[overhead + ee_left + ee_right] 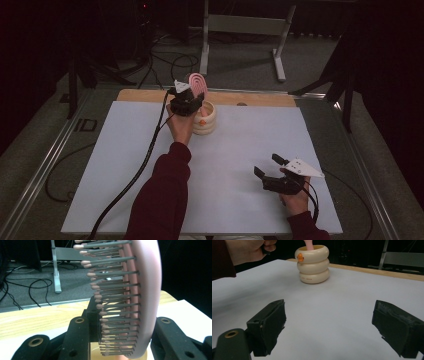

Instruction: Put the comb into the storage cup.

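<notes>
I hold the left tool (192, 100) at the far middle of the surface (125, 165), directly above the cream holder (206, 121). Its jaws are clamped on the pink hairbrush (197, 84). In the left gripper view, the hairbrush (142, 297) stands upright between the two black jaws, its bristles pointing to the left of that view and its smooth pink back facing right; one jaw presses in among the bristles, the other sits against the back. The lower end of the hairbrush reaches down into the open top of the cream holder, as the right gripper view shows at the holder's rim (313, 263). The cream holder is a stack of three rounded rings with a small orange figure on its upper ring, standing upright on the white surface near the wooden far edge. I keep the right tool (270, 170) at the near right of the surface, well apart from the holder. Its jaws stand wide with nothing between them, pointing across the surface toward the holder.
</notes>
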A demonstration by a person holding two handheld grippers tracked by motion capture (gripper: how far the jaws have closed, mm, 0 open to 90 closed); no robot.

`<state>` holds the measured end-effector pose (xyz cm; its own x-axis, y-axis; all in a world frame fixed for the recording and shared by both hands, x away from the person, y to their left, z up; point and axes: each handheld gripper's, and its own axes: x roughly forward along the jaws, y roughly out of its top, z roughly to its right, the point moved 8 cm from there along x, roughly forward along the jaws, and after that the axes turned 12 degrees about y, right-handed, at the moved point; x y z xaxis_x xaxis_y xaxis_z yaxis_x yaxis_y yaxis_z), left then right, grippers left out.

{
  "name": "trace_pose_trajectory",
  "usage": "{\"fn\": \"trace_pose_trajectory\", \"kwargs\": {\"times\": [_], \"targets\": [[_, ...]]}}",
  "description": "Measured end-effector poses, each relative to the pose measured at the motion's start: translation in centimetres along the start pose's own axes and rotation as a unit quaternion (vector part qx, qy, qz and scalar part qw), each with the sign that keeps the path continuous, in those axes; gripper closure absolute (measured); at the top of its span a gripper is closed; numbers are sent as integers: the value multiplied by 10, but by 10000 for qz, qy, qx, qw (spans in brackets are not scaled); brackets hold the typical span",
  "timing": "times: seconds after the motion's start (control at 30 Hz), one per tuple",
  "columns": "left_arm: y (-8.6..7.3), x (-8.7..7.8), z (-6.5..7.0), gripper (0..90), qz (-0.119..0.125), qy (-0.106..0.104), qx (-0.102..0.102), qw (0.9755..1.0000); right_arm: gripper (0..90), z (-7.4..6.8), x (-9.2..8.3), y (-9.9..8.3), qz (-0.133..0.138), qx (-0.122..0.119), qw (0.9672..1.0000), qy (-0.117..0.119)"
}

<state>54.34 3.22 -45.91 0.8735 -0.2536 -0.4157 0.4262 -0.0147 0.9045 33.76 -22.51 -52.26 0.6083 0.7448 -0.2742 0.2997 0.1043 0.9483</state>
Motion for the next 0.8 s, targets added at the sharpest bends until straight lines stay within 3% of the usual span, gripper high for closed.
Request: {"fn": "trace_pose_trajectory", "kwargs": {"times": [0.8], "targets": [[-11, 7, 5, 640, -139, -24, 93, 9999, 116, 0, 1, 0, -3, -3, 10000, 8]]}}
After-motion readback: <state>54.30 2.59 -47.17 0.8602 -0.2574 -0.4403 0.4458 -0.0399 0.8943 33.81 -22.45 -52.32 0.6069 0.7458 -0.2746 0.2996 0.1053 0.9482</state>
